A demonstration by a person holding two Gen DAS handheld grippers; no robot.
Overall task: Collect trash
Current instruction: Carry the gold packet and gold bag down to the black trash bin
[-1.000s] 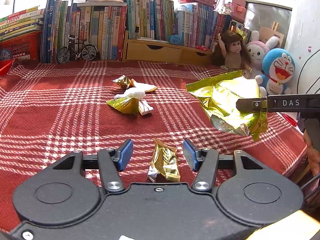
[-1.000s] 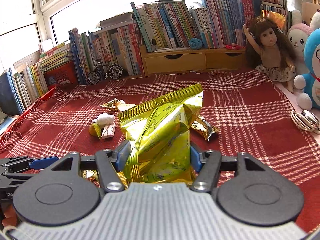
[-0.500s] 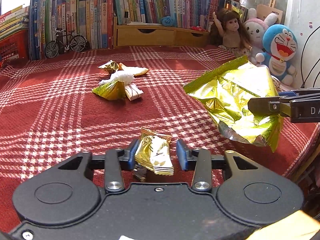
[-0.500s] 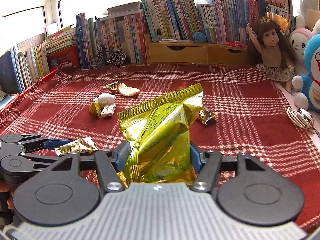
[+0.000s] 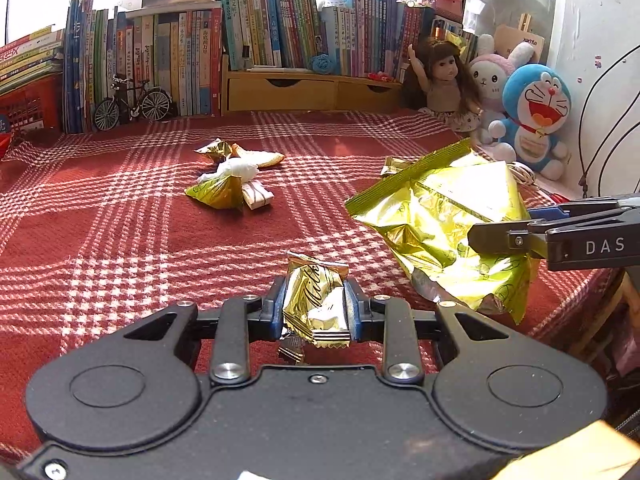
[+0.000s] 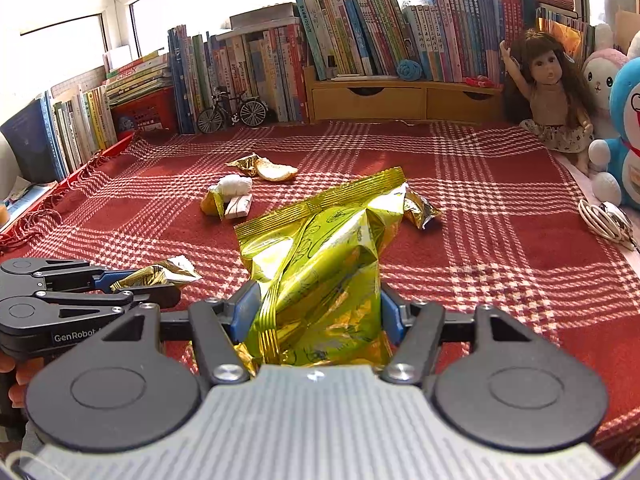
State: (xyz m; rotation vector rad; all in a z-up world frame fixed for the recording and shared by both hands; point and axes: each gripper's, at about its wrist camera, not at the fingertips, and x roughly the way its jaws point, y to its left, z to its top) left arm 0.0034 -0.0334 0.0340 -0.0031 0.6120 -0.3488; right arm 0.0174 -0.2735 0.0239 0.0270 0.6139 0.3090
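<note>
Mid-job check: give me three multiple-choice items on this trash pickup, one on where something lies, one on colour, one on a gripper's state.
1. The small bicycle model stands:
A. before the books
B. beside the doll
C. on the drawer unit

2. The big snack bag is:
A. blue
B. yellow-green
C. white

3. The left gripper is:
A. wide open
B. empty
C. shut on a gold wrapper

Key:
1 A, the bicycle model stands before the books.
2 B, the snack bag in the right gripper is shiny yellow-green.
3 C, the left gripper pads press the gold wrapper.

left tool (image 5: pixel 316 308) black, blue pads, silver screws; right tool (image 6: pixel 316 312) grey ribbed.
</note>
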